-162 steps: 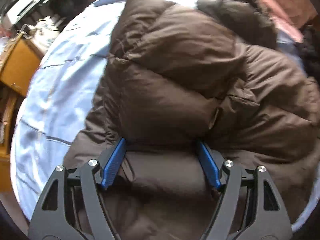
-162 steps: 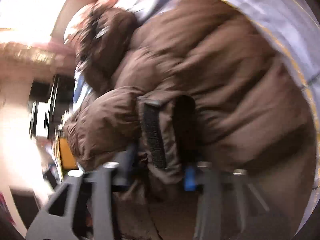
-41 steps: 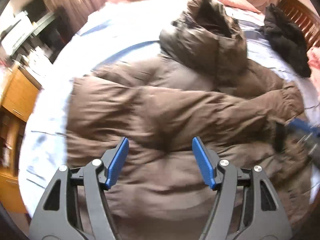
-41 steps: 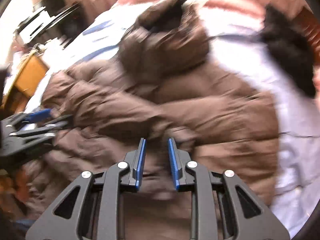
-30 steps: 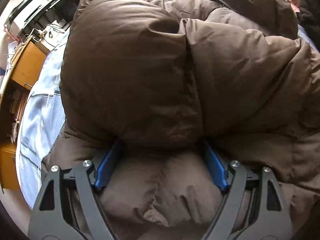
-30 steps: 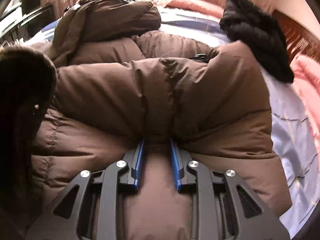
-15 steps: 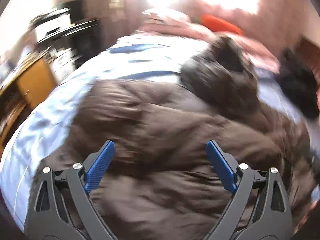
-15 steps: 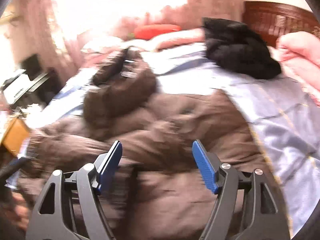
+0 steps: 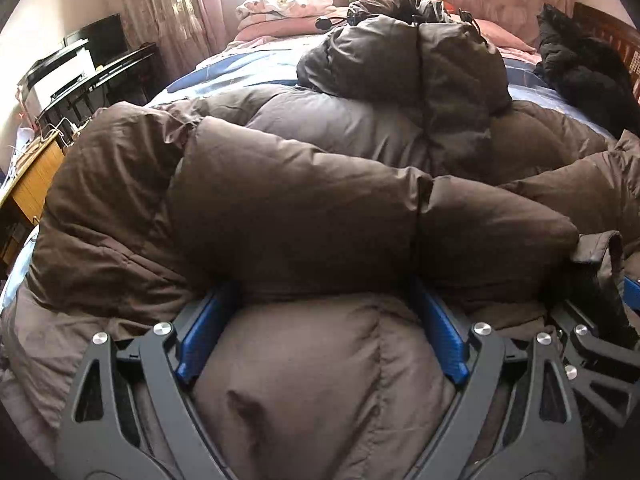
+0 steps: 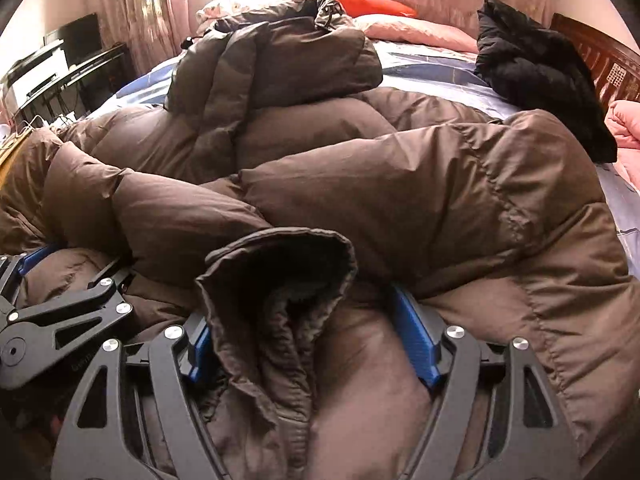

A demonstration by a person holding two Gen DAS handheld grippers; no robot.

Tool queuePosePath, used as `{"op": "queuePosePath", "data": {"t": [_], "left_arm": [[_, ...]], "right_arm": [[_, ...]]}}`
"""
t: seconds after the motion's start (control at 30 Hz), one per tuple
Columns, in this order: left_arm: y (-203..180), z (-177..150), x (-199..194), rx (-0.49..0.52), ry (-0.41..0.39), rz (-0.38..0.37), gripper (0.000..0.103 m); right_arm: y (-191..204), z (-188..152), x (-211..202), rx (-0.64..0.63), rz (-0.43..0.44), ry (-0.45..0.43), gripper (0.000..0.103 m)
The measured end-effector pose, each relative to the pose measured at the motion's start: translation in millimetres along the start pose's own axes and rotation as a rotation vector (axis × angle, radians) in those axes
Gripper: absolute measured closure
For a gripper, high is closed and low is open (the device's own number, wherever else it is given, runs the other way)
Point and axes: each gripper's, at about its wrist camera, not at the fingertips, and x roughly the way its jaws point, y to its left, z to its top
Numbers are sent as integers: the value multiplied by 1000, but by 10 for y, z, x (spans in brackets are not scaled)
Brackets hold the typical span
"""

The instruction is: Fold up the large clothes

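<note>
**Both grippers pressed into the brown down jacket on the bed**

I had the brown down jacket (image 9: 288, 208) spread across the blue bedsheet (image 9: 244, 68), its hood (image 9: 404, 60) bunched at the far end toward the pillows (image 9: 284, 2). Both sleeves lay folded across the body, meeting near the middle of the coat.

My left gripper (image 9: 320, 328) sat at the near edge, fingers spread wide apart, with a puffed panel of the jacket bulging up between the blue pads (image 9: 200, 332). The tips were buried under the left sleeve, so I could not see them gripping anything; the fabric simply filled the gap.

My right gripper (image 10: 308, 332) was just beside it on the right, its fingers also wide apart. The open cuff of the right sleeve (image 10: 280, 280) stood up between the fingers, leaning against the left pad (image 10: 200, 348), while the right pad (image 10: 416, 344) pressed into the jacket body. In the right wrist view the frame of the left tool showed at the near left, close by.

A black garment (image 10: 536, 68) lay in a heap at the far right of the bed, apart from the jacket, near the wooden headboard (image 10: 600, 56). A red cushion (image 10: 368, 2) rested at the far end. To the left stood a dark desk (image 9: 96, 76) and an orange-brown cabinet (image 9: 36, 176).
</note>
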Motion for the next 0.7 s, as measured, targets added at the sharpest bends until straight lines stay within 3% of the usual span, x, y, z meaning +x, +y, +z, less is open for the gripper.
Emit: {"op": "queuePosePath", "data": {"t": [0.03,0.1,0.13,0.2,0.3,0.4,0.47,0.53,0.7], "left_arm": [[42,3,-55,-11,-7,-12,13],[148,54,-207,-41,-47,-39,19],[191,49,-319,-52,-82,-37,18],[243,49,-507,-33,-154,-21,17],[333,140,-549,2,-182,-8,16],[572,204,-326,-54,-112,11,15],[745,136,-67,-114,-38,-47,11],[765,79,62,-141,-11,-69,9],[648,70,209,-115,6,-27,6]], "right_arm": [[-19,15,-34,3,10,2,28],[-75,92,-205,13,63,-13,41],[-132,145,-398,35,72,-59,41],[-276,228,-662,84,24,-157,41],[-553,421,-715,133,-30,-181,41],[-905,425,-442,206,-130,-121,40],[-1042,248,-103,202,-133,-43,40],[-993,161,-13,185,-145,-52,39],[-1001,178,126,193,-136,-33,38]]}}
